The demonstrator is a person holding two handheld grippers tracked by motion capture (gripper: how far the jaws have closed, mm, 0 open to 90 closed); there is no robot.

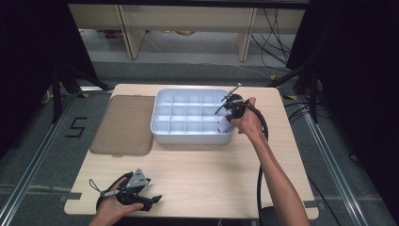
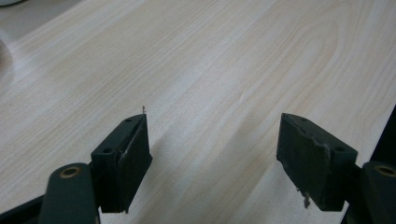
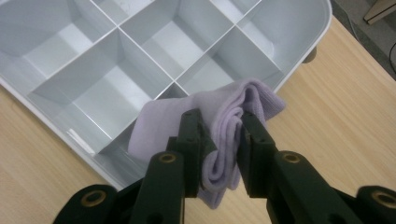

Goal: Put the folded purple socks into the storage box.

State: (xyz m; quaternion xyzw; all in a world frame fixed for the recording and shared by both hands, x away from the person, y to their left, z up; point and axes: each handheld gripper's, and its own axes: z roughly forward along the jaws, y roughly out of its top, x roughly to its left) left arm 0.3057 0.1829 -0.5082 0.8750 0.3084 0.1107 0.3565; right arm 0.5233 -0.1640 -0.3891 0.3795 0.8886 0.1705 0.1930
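Observation:
A white divided tray [image 1: 162, 133] with several square compartments stands at the far middle of the wooden table. My right gripper [image 1: 229, 117] hovers over its front right corner, shut on a folded lilac cloth [image 1: 226, 125]. In the right gripper view the cloth [image 3: 159, 123] is pinched between the two black jaws of the gripper [image 3: 219, 135] and hangs above the tray's corner compartment [image 3: 119, 144]. My left gripper [image 1: 153, 200] rests low near the table's front left edge. Its jaws in the left gripper view stand wide apart, so the gripper [image 2: 212, 140] is open with bare wood between them.
A brown translucent lid [image 1: 123, 125] lies flat to the left of the tray. Bare wooden table [image 1: 202, 174] stretches between the tray and the front edge. Beyond the table are grey floor, table legs and cables.

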